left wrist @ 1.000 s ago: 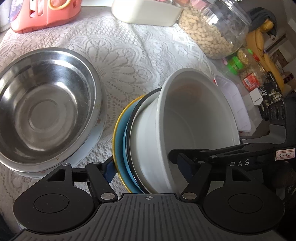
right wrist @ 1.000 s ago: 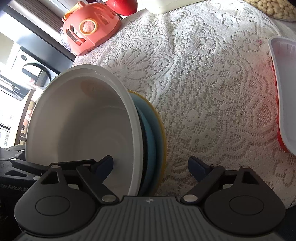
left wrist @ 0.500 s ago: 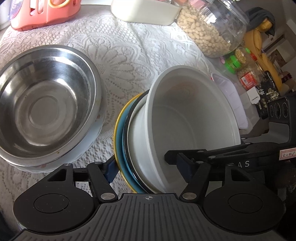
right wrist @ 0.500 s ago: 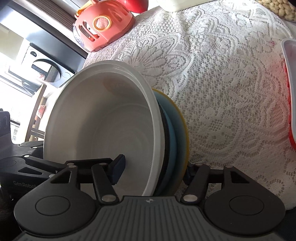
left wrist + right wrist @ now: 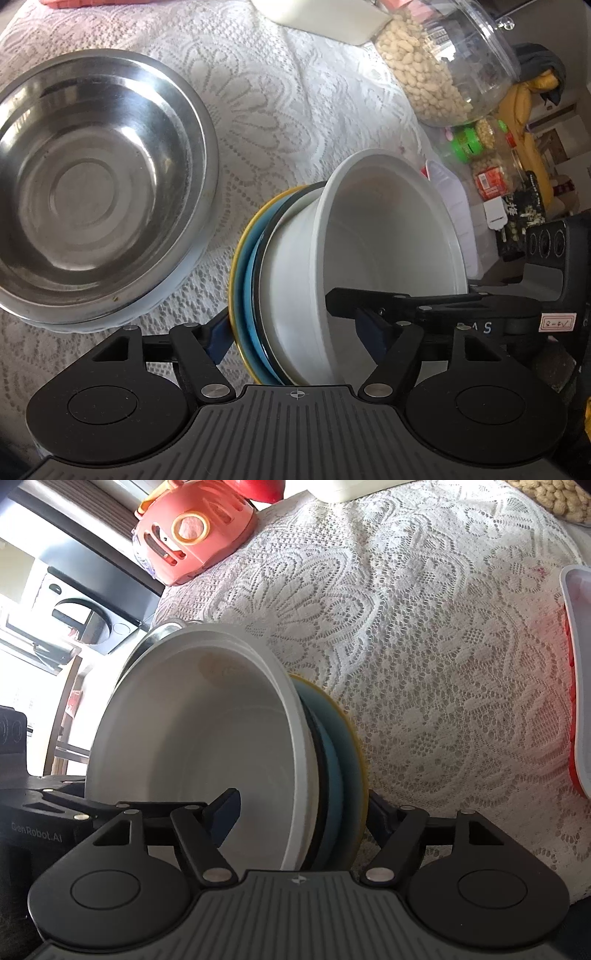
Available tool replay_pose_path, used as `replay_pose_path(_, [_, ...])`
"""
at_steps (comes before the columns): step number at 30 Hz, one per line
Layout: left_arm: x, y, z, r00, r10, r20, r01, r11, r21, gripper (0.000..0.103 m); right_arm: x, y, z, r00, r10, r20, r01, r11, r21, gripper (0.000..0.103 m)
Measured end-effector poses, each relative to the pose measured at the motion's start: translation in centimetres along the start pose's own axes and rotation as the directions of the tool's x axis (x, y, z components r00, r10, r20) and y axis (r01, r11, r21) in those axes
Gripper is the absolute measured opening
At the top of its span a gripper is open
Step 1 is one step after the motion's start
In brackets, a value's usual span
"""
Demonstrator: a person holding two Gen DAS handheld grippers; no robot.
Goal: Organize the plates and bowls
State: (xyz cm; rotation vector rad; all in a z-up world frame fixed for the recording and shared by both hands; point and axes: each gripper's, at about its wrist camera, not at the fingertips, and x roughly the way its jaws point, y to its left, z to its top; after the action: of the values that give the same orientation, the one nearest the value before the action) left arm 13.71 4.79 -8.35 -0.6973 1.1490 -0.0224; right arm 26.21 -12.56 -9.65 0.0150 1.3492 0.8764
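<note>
Two grippers meet on one tilted stack over the lace-covered table [image 5: 424, 635] — a white bowl [image 5: 388, 236] nested against a blue plate [image 5: 255, 280] with a yellow-rimmed plate [image 5: 236, 266] behind it, all standing nearly on edge. Left gripper [image 5: 291, 332] spans the stack: one blue pad lies against the yellow-rimmed plate's back, the other sits inside the bowl, and the stack is carried between them. Right gripper [image 5: 299, 808] straddles the same stack from the opposite side, one finger inside the bowl, the other behind the yellow rim; its jaws have just been opening, and the inner pad stands clear of the bowl wall, so it brackets the stack loosely without pinching. Steel bowl [image 5: 92, 184] rests upright toward the table's left side in the left wrist view, sitting in a pale dish whose rim peeks out beneath — its edge also shows behind the white bowl in the right wrist view. Far edge of the table: a pink plastic case [image 5: 192, 528], a white container [image 5: 325, 18], a glass jar of peanuts [image 5: 443, 66]. A white tray with a red underside [image 5: 578, 686] lies at the table's right edge.
</note>
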Motion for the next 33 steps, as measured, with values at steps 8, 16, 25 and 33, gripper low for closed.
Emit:
replay_pose_path(8, [0.2,0.1,0.3,1.000,-0.002,-0.008,0.002,1.000,-0.019,0.075,-0.1,0.1,-0.1,1.000,0.001,0.017,-0.001,1.000,-0.015,0.072])
replay_pose_path(16, [0.3,-0.1,0.4,1.000,-0.014,-0.013,0.013,0.999,-0.032,0.075,-0.7,0.5,0.1,0.999,-0.002,0.046,0.004,0.999,-0.039,0.067])
replay_pose_path(25, [0.9,-0.9,0.6,1.000,0.021,-0.013,-0.021,1.000,-0.003,0.072,-0.6,0.0,-0.2,0.999,-0.036,0.032,0.037,0.999,-0.026,0.066])
replay_pose_path(33, [0.9,-0.7,0.6,1.000,0.020,-0.009,-0.020,1.000,-0.019,0.071,-0.2,-0.3,-0.2,1.000,-0.018,0.019,0.018,1.000,0.001,0.063])
